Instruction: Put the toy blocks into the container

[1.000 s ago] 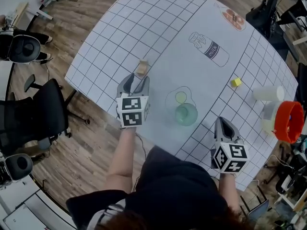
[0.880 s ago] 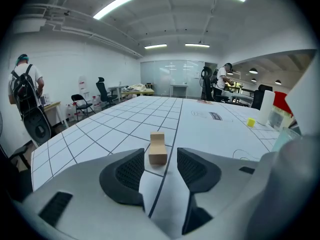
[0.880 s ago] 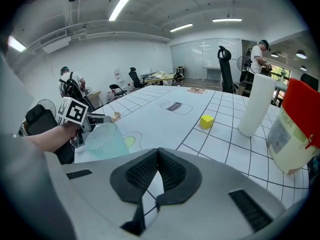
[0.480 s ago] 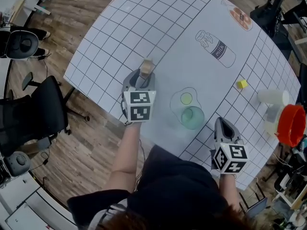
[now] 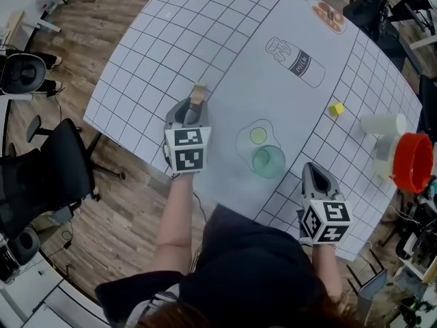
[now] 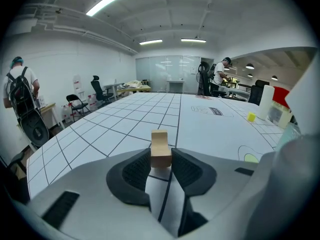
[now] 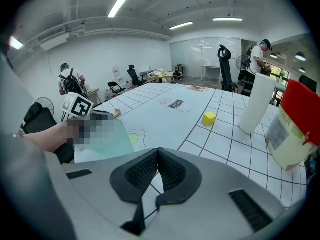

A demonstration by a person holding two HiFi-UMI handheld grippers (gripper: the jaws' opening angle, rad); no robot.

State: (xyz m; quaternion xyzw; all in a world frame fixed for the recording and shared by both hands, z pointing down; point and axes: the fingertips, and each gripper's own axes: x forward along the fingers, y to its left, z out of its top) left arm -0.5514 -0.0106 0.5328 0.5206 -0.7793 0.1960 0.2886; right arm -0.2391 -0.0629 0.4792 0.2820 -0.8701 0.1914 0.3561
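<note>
A small wooden block (image 5: 199, 92) stands on the white gridded table (image 5: 177, 33). My left gripper (image 5: 196, 105) reaches it from the near side. In the left gripper view the block (image 6: 160, 148) sits between the pads of the left gripper (image 6: 161, 160), whose jaws are closing and touch both of its sides. The translucent green container (image 5: 267, 161) stands to the right on an egg drawing. A yellow block (image 5: 336, 109) lies further right, also seen as the yellow block (image 7: 209, 118) in the right gripper view. My right gripper (image 5: 315, 171) rests shut and empty near the table's front edge.
A white roll (image 5: 382, 124) and a jug with a red cap (image 5: 412, 162) stand at the table's right edge. A milk bottle drawing (image 5: 297, 63) is printed on the table. A black office chair (image 5: 48, 176) stands on the floor to the left.
My left gripper has moved forward until the wooden block is between its jaws, and the jaws have narrowed onto it. The right gripper has stayed where it was.
</note>
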